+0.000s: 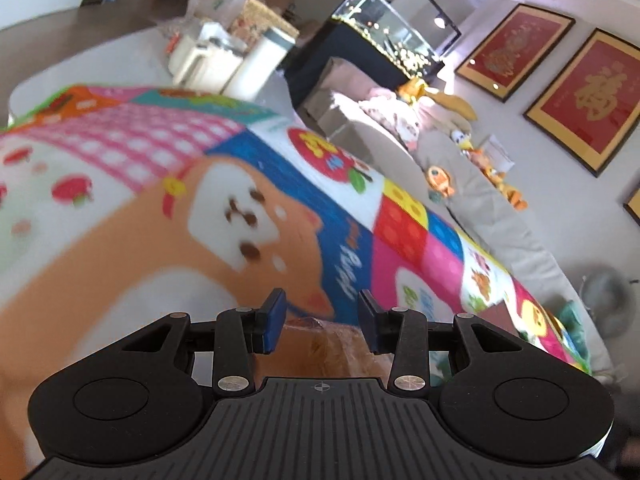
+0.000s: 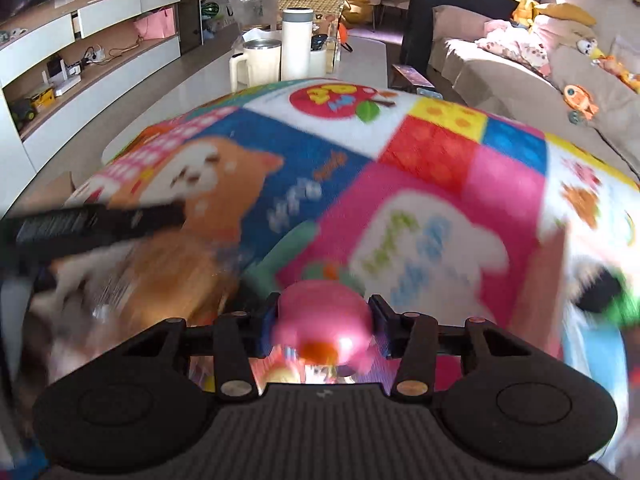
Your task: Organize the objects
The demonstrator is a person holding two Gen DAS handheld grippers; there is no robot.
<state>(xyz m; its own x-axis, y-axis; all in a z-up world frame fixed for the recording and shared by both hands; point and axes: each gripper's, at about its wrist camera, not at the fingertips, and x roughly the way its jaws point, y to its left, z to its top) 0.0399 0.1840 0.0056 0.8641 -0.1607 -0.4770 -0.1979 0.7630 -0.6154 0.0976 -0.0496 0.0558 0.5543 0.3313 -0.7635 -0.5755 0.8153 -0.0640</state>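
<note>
A pink toy (image 2: 322, 322) is clamped in the right claw (image 2: 322, 326) above the mat (image 2: 420, 168); it should be lowered slowly. The left claw (image 1: 320, 322) is open, holding nothing.

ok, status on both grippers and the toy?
Left gripper open, a brownish object just behind its fingers, not gripped. Right gripper shut on pink toy, blurred, over the play mat. Left gripper's body close on the left.
</note>
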